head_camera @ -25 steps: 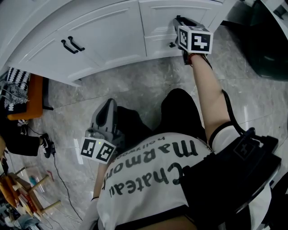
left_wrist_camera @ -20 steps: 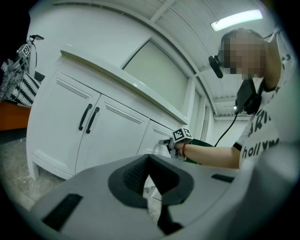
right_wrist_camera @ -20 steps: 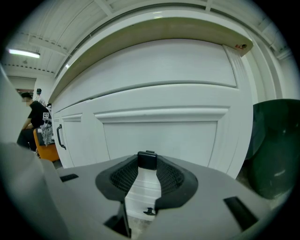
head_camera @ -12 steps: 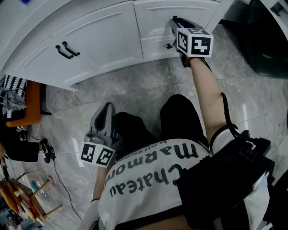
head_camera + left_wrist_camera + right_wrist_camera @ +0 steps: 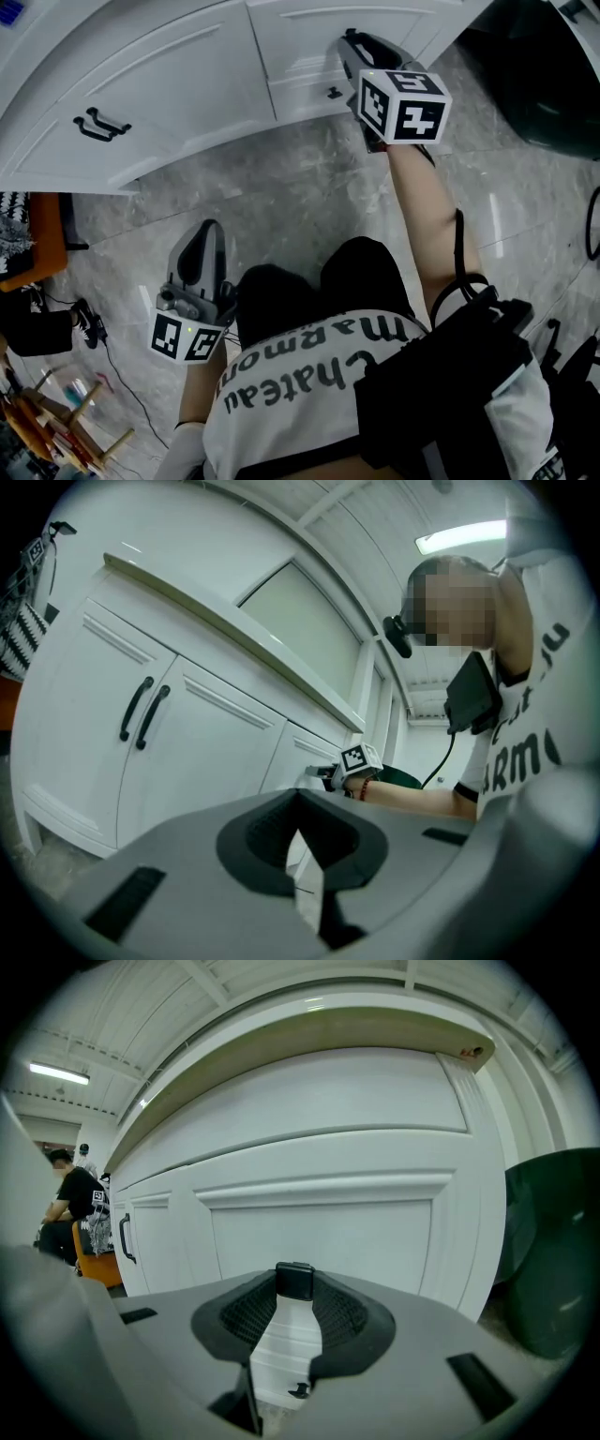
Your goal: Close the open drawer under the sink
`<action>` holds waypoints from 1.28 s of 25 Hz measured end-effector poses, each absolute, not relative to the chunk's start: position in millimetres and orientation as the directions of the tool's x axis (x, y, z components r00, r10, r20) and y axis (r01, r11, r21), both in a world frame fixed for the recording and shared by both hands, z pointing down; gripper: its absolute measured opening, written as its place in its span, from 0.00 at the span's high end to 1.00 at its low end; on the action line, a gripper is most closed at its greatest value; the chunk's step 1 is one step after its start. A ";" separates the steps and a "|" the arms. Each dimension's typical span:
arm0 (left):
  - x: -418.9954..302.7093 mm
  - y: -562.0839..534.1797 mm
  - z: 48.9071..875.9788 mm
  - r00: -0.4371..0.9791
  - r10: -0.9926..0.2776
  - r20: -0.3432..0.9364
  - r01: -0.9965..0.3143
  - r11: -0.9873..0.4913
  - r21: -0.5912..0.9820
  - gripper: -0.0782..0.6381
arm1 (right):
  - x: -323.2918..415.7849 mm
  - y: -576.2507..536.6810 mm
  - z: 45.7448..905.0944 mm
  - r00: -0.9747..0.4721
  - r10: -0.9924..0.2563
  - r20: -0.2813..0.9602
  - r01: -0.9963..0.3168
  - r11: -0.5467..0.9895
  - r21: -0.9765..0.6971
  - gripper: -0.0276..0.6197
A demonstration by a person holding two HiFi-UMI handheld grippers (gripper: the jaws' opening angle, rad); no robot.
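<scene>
- Since a second ago the head view has swung: the cabinet doors (image 5: 159,84) and their black pulls (image 5: 101,125) now sit further left. The right gripper (image 5: 352,47) has kept its spot on the drawer (image 5: 300,70), far centre under the counter.
- The left gripper (image 5: 208,232) has drifted slightly. It stays low by the knee over the floor (image 5: 300,187), well apart from the cabinet.
- The drawer front looks about level with the doors beside it, so we judge the push is done or nearly done. We can't make out any leftover gap. Probably only the release remains.
- Only the right gripper view shows the grip: the pads pinch the small black drawer handle (image 5: 295,1281). A second handle (image 5: 298,1389) sits lower.
- The left gripper view shows its own fingertips pressed together with nothing between them. It also gives a side look at the right gripper against the drawer, too small to judge flushness.
- The head view gives the layout, but the marker cube hides the pinch.
</scene>
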State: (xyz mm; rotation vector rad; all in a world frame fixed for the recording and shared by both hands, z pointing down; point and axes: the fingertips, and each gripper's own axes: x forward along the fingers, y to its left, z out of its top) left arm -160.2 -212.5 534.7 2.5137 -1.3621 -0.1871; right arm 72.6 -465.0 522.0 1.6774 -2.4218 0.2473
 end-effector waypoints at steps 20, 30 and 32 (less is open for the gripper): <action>-121.8 -198.3 361.1 0.587 -0.795 0.152 -0.773 -0.493 0.400 0.88 | 66.8 -442.2 506.6 -0.300 -0.766 0.569 -0.920 0.389 0.038 0.65; -108.2 -215.4 258.9 0.541 -0.836 0.094 -0.780 -0.457 0.428 0.88 | 64.8 -382.9 389.2 -0.447 -0.762 0.467 -0.894 0.375 -0.244 0.93; -104.6 -216.9 237.1 0.534 -0.842 0.076 -0.779 -0.454 0.433 0.88 | 70.0 -372.7 359.7 -0.460 -0.768 0.447 -0.887 0.377 -0.265 0.94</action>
